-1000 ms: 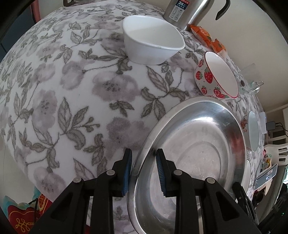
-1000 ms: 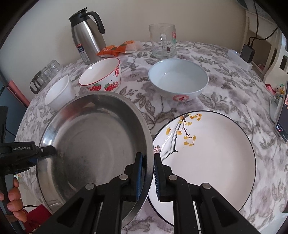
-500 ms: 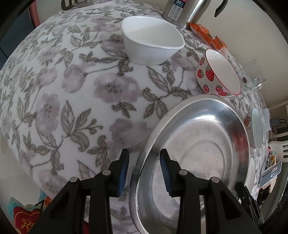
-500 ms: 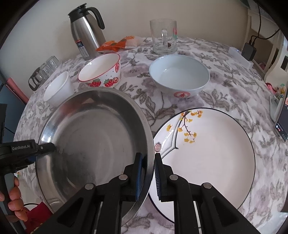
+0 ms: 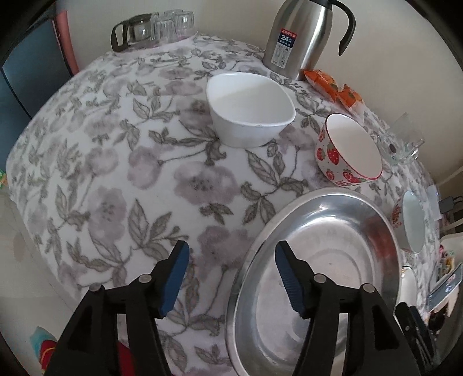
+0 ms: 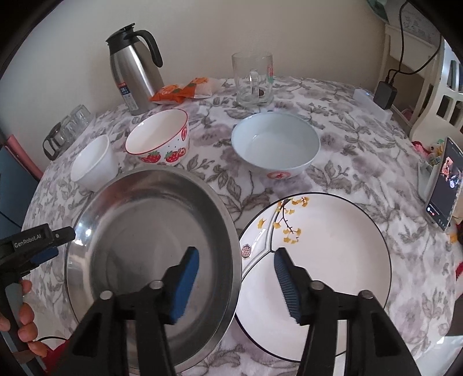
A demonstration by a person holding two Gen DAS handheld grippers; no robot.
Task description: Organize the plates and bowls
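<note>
A large steel plate lies on the flowered tablecloth, its right edge over the rim of a white plate with yellow leaves. My right gripper straddles the steel plate's right rim; its jaws are opening and the pads stand clear of the metal. My left gripper straddles the steel plate's left rim in the same way, jaws opening and pads apart from it. Behind stand a small white bowl, a strawberry bowl and a pale blue bowl.
A steel thermos jug, orange snack packets and a glass mug line the far edge. Upturned glasses stand at the far left corner. A phone leans at the right edge. A person's hand shows lower left.
Both grippers were shut on the steel plate's rim and have now opened off it. The left one has risen a little, so more of the table shows.
</note>
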